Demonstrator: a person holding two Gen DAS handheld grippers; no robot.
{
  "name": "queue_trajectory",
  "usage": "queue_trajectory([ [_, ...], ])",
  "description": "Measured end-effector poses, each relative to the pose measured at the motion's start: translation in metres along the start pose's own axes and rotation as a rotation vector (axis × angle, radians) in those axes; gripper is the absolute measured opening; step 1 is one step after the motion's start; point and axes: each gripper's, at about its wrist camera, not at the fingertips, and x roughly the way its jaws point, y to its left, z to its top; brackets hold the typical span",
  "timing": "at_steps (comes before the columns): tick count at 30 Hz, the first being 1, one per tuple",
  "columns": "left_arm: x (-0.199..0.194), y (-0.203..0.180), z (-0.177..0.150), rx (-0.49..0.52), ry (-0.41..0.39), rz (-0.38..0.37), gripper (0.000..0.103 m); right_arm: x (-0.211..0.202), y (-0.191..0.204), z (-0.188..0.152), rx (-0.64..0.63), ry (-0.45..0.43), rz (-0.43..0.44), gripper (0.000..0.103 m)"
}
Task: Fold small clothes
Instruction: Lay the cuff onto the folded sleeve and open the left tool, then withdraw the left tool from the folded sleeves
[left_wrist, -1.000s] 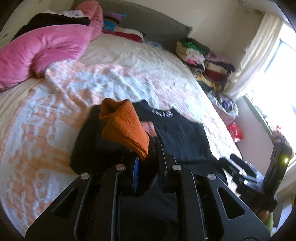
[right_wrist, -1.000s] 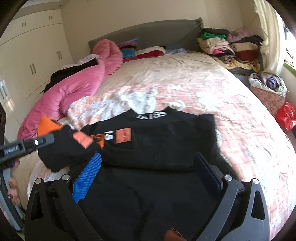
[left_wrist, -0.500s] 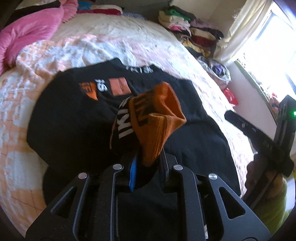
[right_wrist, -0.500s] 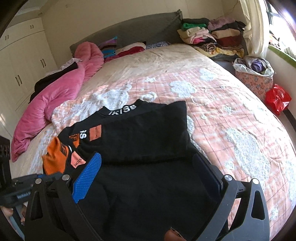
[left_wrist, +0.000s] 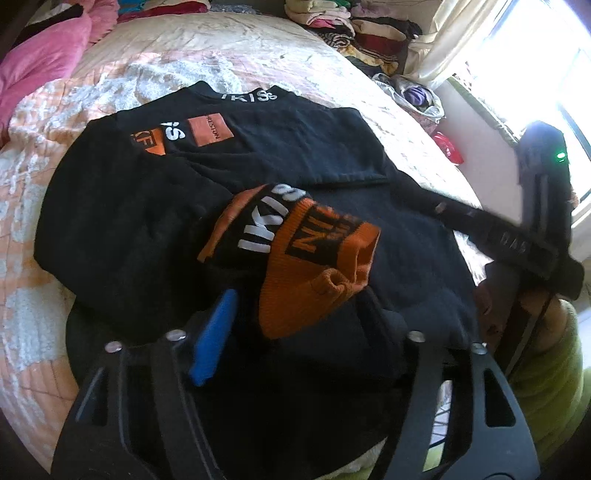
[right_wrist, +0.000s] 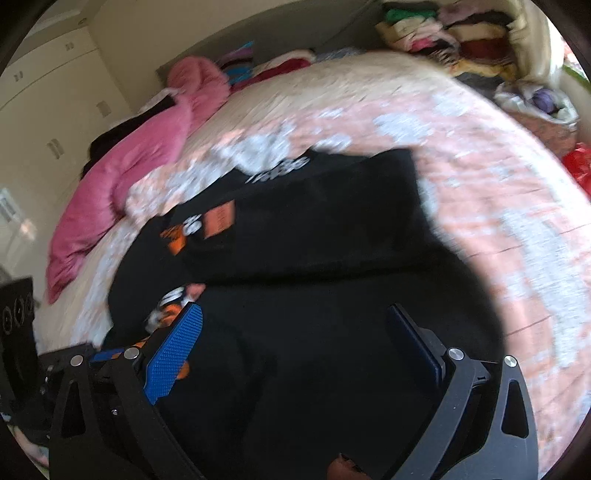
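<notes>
1. The left gripper (left_wrist: 295, 314) tilts down over the black sweater (left_wrist: 258, 155), jaws just sprung apart, the orange cuff (left_wrist: 314, 266) lying loose between them.
2. The right gripper (right_wrist: 295, 343) hangs spread and empty above the sweater.
3. The sweater lies on the patterned bedspread (right_wrist: 498, 177), a pink duvet (right_wrist: 147, 147) left of it.

**Sweater on the bed, cuff on top**

The sweater (left_wrist: 280, 147) lies flat on the bed (left_wrist: 221, 48), its collar toward the headboard. Its sleeve cuff (left_wrist: 314, 266) rests on the body, between the left claw's (left_wrist: 295, 317) spread jaws. A blanket (left_wrist: 40, 59) lies at the far left, a clothes pile (left_wrist: 369, 29) far right.
</notes>
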Motion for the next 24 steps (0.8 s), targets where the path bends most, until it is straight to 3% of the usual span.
queue_trajectory([
  [6, -0.018, 0.007, 0.001, 0.022, -0.037, 0.088, 0.078, 0.018, 0.009, -0.012, 0.025, 0.079, 0.075, 0.098],
  [8, -0.024, 0.015, 0.002, 0.007, -0.053, 0.127, 0.081, 0.022, 0.015, -0.017, 0.01, 0.099, 0.086, 0.093],
  [10, -0.031, 0.025, 0.005, -0.02, -0.075, 0.172, 0.088, 0.027, 0.022, -0.023, -0.009, 0.126, 0.099, 0.079],
  [15, -0.043, 0.045, 0.009, -0.09, -0.11, 0.202, 0.093, 0.038, 0.037, -0.039, -0.035, 0.189, 0.114, 0.071],
  [20, -0.053, 0.054, 0.011, -0.129, -0.141, 0.207, 0.093, 0.037, 0.046, -0.046, -0.084, 0.178, 0.08, 0.032],
  [21, -0.053, 0.055, 0.012, -0.134, -0.144, 0.207, 0.093, 0.035, 0.046, -0.045, -0.09, 0.169, 0.076, 0.009],
  [24, -0.054, 0.057, 0.013, -0.155, -0.153, 0.21, 0.093, 0.03, 0.046, -0.039, -0.092, 0.163, 0.144, 0.008],
])
